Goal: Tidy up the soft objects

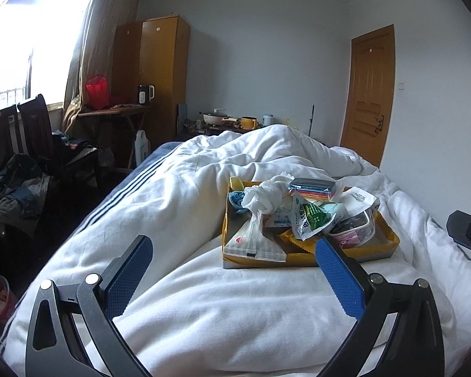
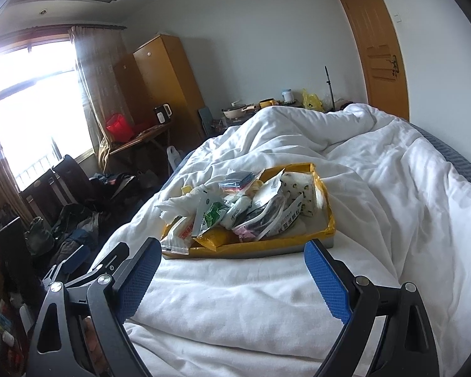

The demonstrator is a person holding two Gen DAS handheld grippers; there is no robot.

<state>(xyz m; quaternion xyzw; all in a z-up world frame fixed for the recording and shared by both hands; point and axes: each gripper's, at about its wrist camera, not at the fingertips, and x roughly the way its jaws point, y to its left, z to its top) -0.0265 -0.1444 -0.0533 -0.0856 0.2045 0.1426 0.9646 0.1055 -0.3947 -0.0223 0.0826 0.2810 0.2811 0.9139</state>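
A yellow tray [image 1: 389,235] sits on the white duvet, piled with soft things: a white cloth bundle [image 1: 262,196], a green-and-white packet [image 1: 311,216], a white pouch [image 1: 254,245], a striped packet [image 1: 312,187] and a blue cloth [image 1: 237,199]. My left gripper [image 1: 232,270] is open and empty, just in front of the tray. In the right wrist view the tray [image 2: 322,188] holds the same pile, with the green packet [image 2: 212,215] and the cloth [image 2: 179,204]. My right gripper [image 2: 232,270] is open and empty, just short of the tray's near edge.
The rumpled white duvet [image 1: 172,220] covers the bed. Clothes lie heaped on the floor and chairs at left [image 1: 25,185]. A wooden wardrobe [image 1: 163,62], a side table with a kettle [image 1: 146,94] and a door [image 1: 370,94] stand beyond. The right gripper's body shows at the right edge [image 1: 468,232].
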